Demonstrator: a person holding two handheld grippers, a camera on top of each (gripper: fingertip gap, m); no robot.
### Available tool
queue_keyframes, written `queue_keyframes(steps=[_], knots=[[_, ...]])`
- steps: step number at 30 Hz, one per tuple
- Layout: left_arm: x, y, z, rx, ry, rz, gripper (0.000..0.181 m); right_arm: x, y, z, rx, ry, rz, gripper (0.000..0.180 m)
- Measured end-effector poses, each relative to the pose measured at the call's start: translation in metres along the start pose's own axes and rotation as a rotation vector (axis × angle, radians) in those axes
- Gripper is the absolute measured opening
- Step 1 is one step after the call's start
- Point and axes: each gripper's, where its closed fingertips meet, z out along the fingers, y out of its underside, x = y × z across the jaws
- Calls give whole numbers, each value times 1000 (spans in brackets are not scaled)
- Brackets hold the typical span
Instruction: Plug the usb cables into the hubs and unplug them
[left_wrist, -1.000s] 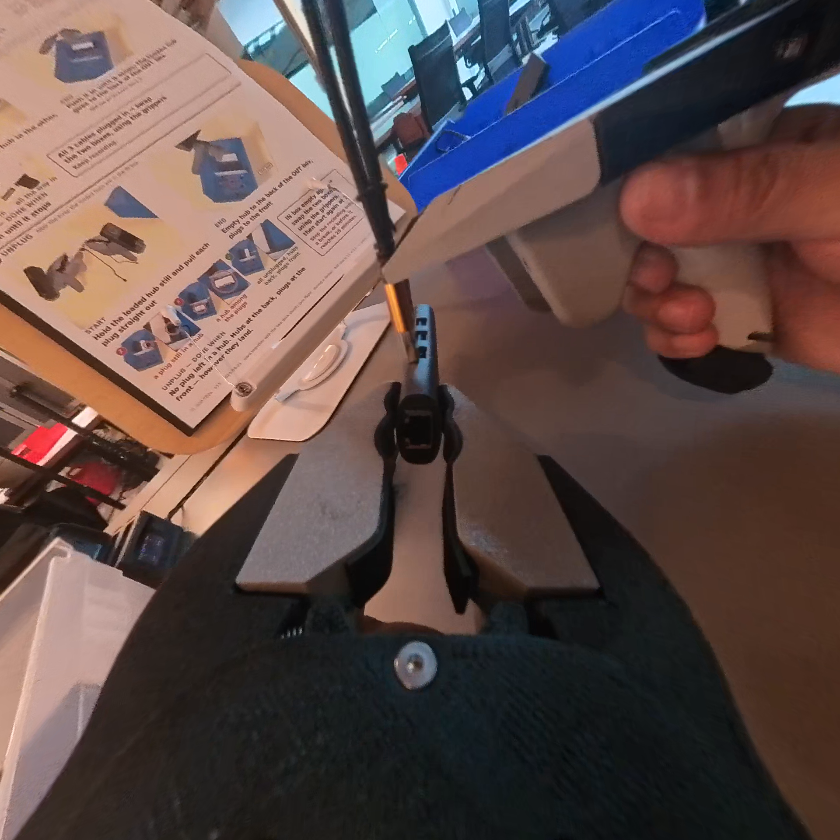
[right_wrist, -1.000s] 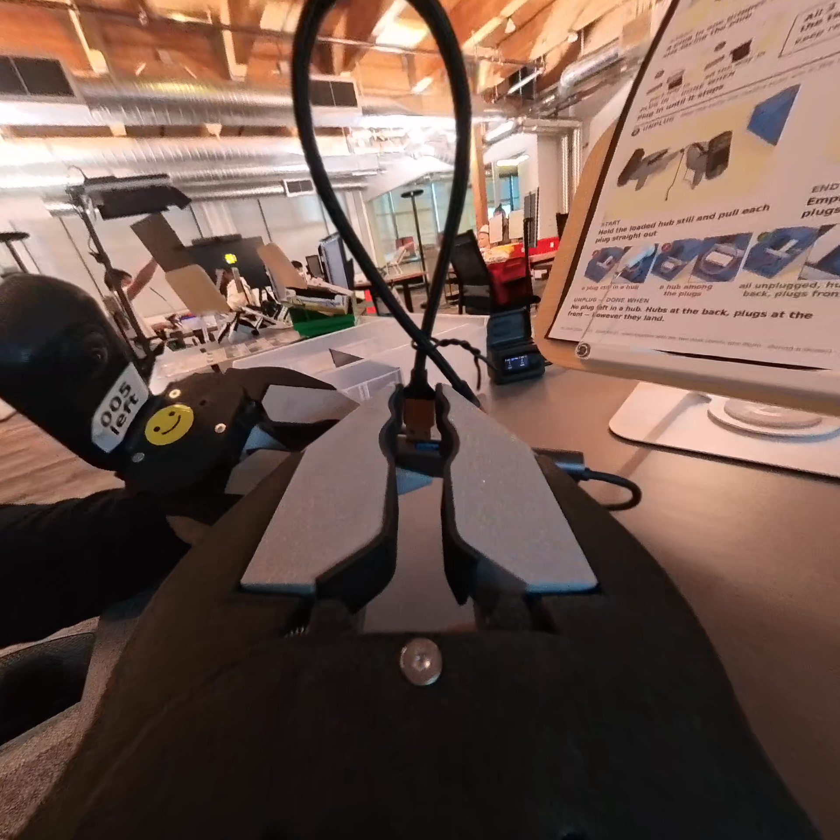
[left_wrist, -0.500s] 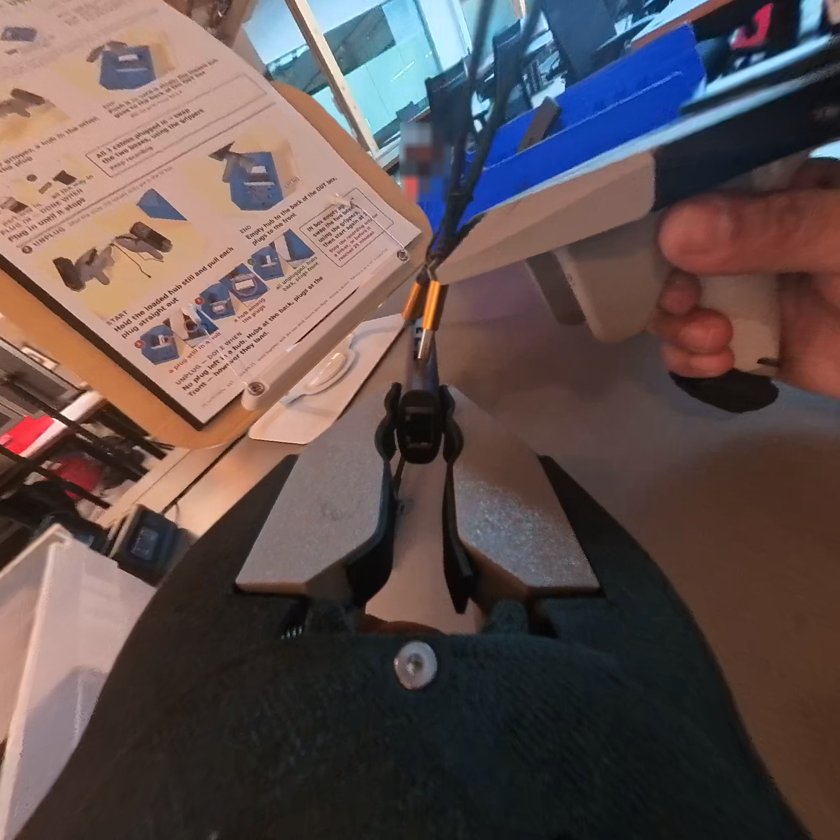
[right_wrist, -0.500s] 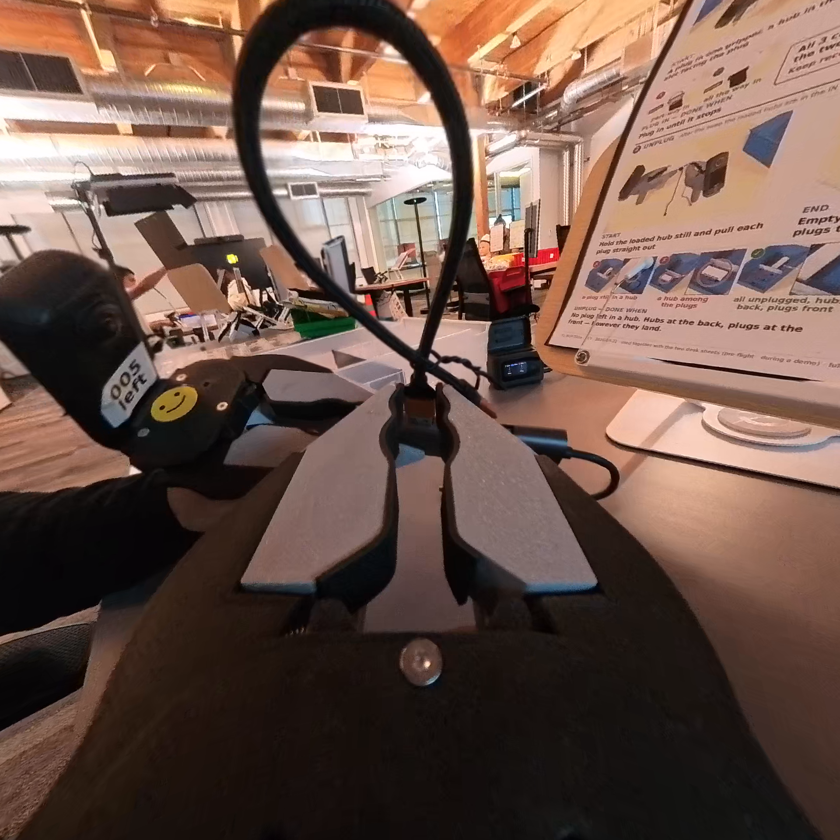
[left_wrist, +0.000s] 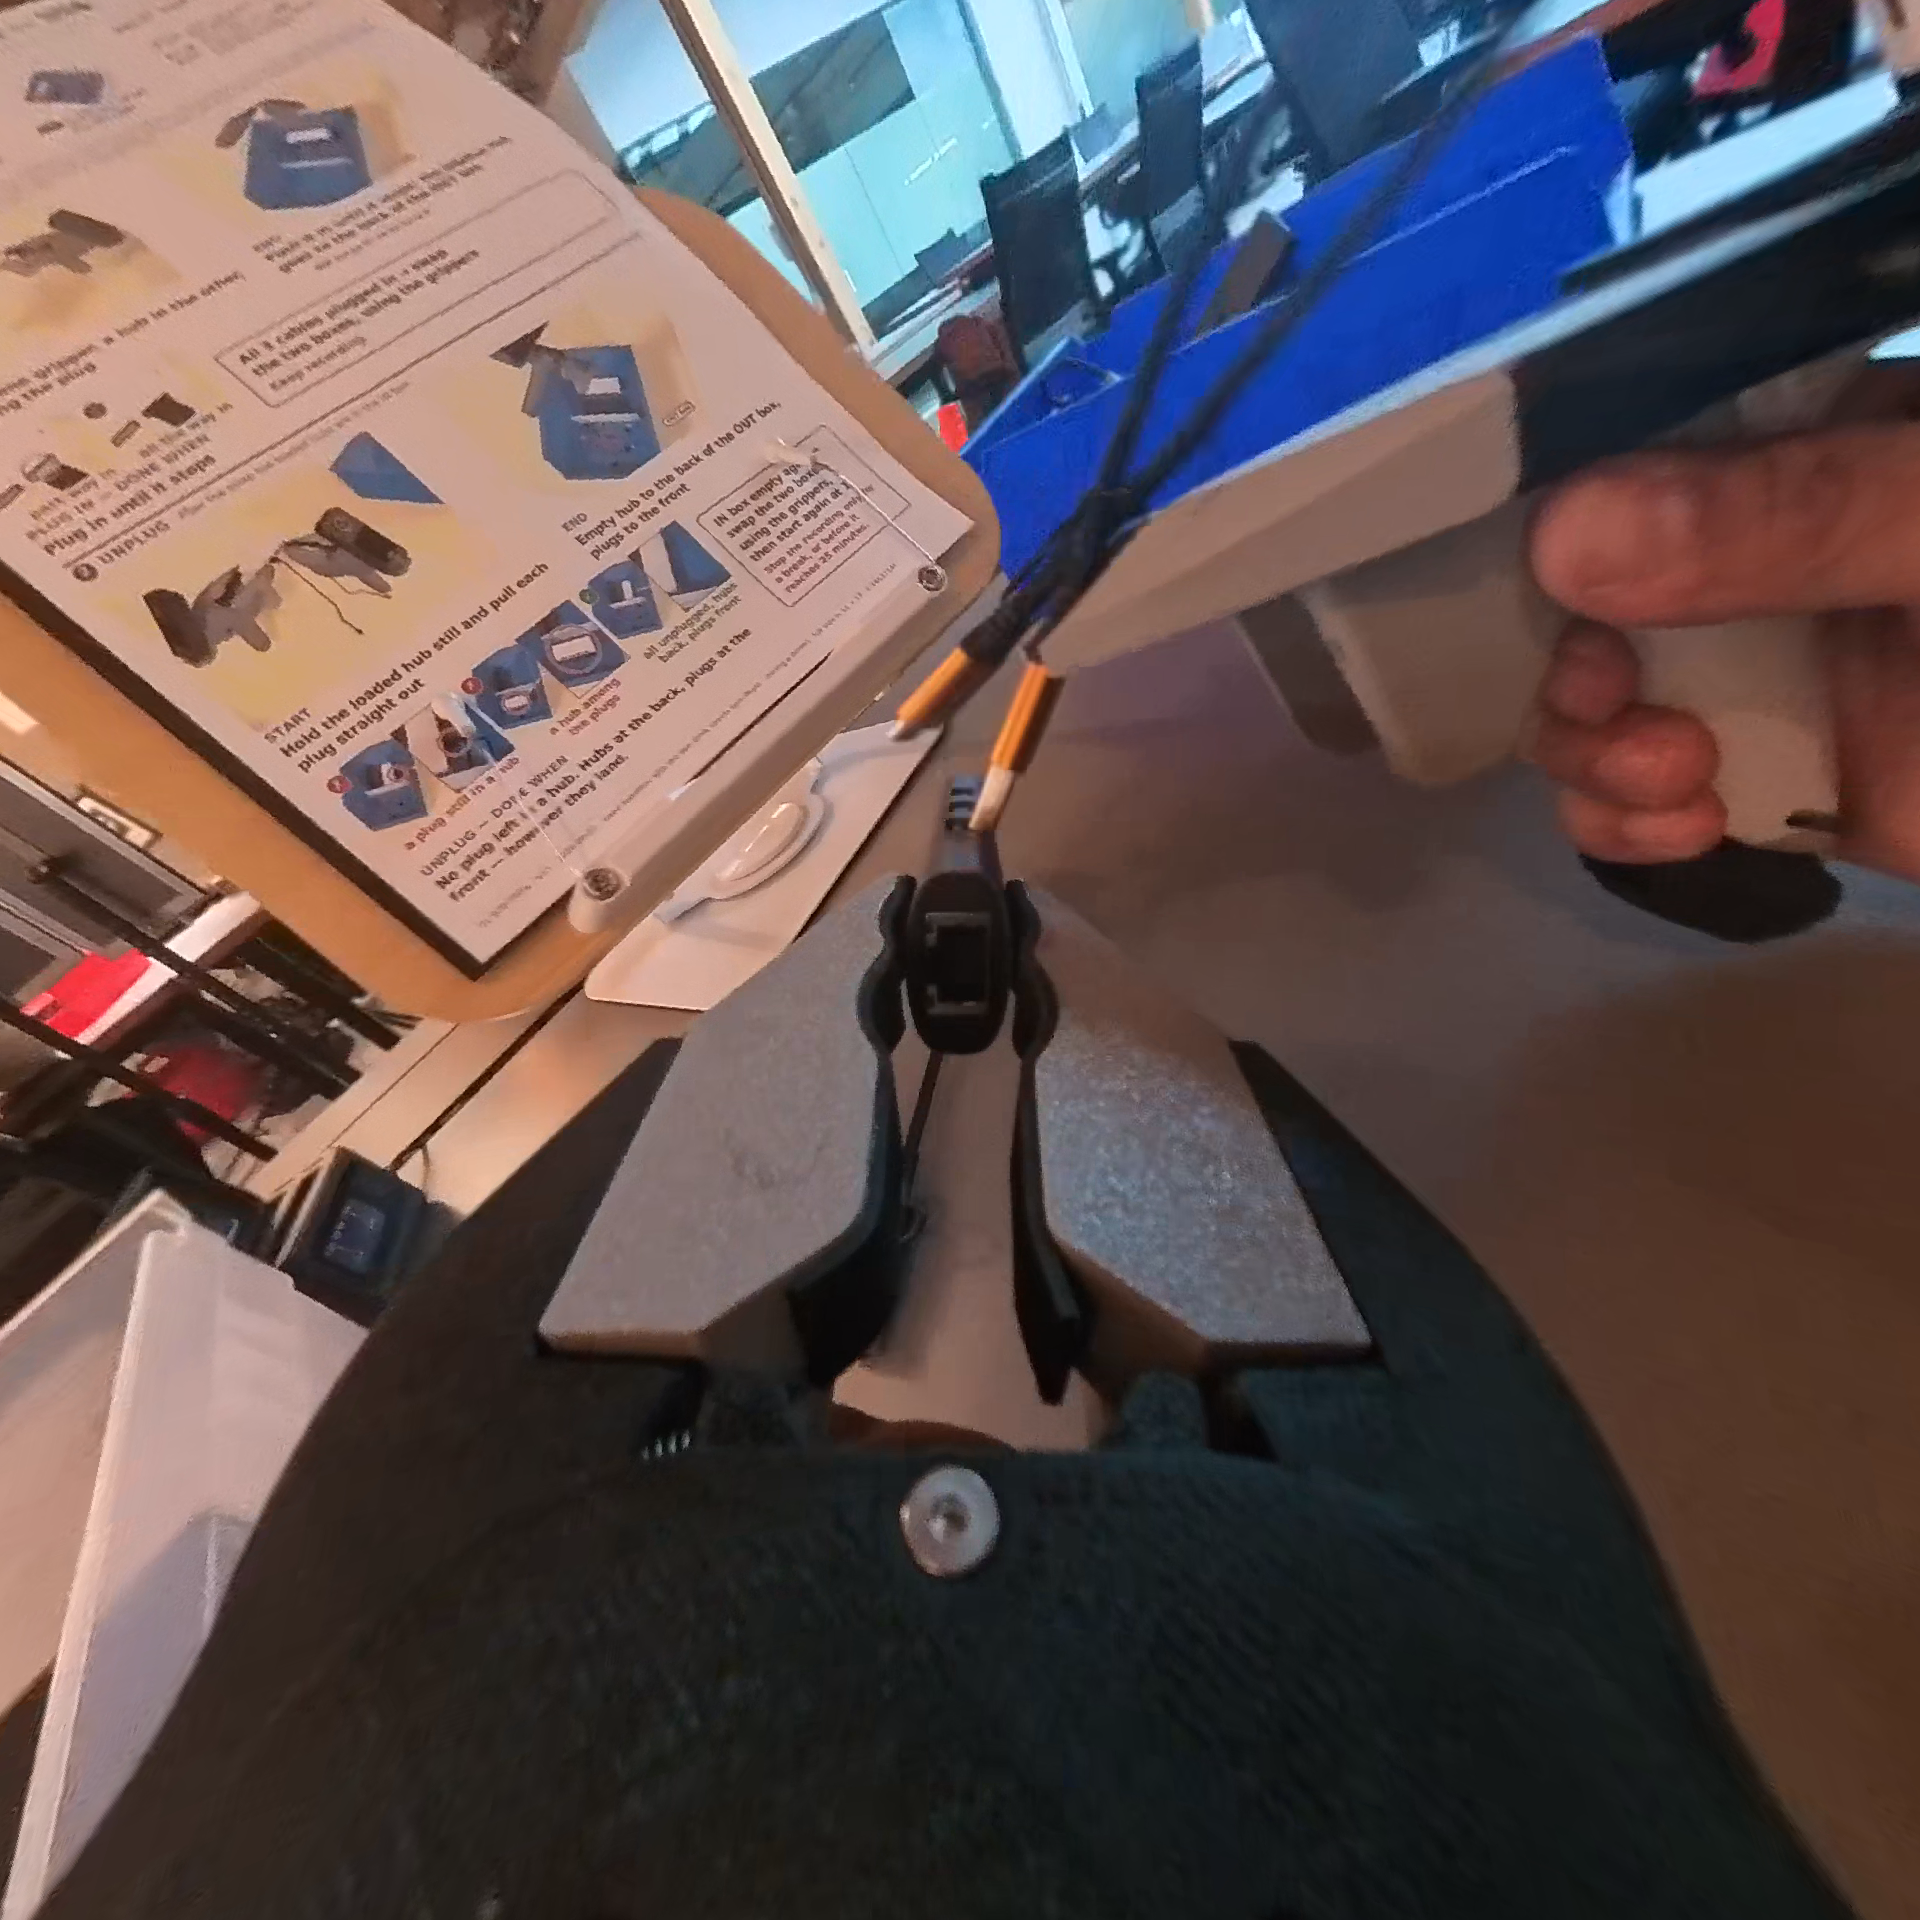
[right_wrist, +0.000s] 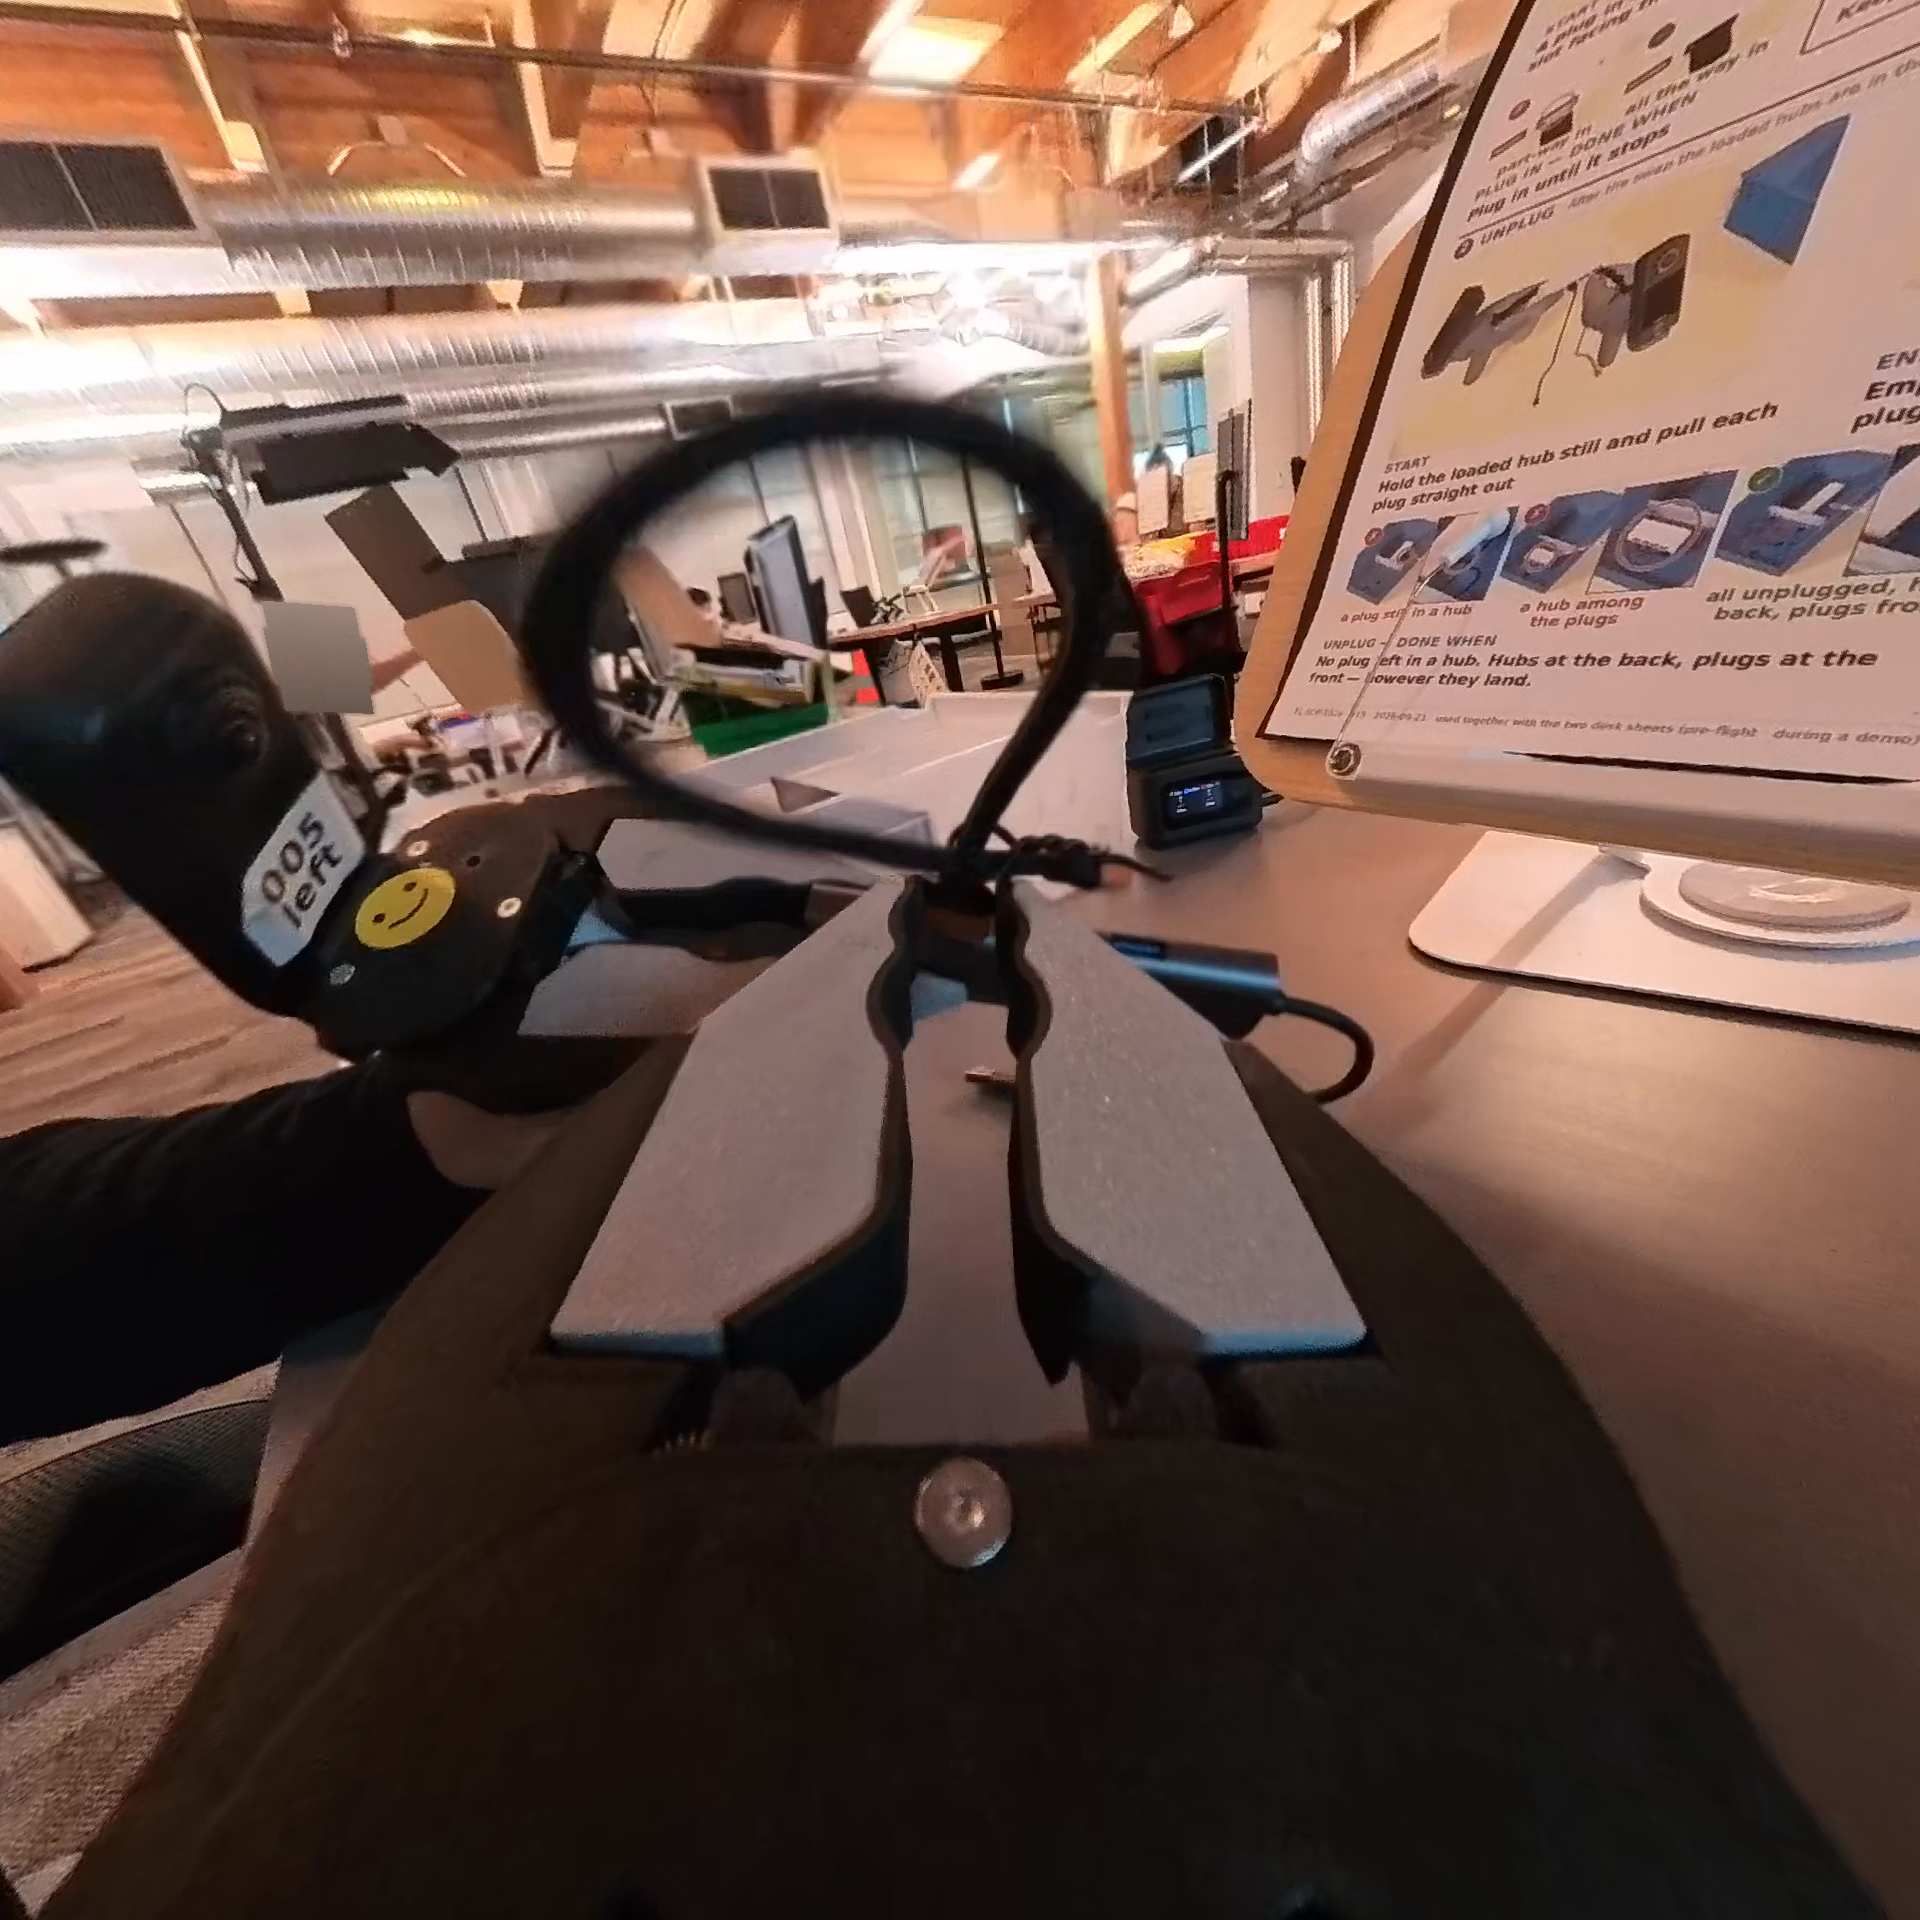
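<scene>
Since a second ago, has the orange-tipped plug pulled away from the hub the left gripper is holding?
Yes. The orange-tipped plug has lifted up and rightward off the hub, which stays clamped in the left gripper beside the instruction board.

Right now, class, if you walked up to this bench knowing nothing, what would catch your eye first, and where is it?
First, the black cable loop curling up in the middle of the right wrist view, rising from the plug pinched in the right gripper. Next, in the left wrist view, the left gripper clamps a small dark hub, with two orange-sleeved plugs hanging just above it. A large instruction sheet on a stand fills the upper left.
</scene>
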Motion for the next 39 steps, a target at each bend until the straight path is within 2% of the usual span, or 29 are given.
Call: queue_keyframes(steps=[17,39], knots=[[13,2,3,-29,23,101,14,-3,-6,2,41,-11,3,10],[7,1,0,-19,-1,86,14,3,-1,1,2,17,-7,10]])
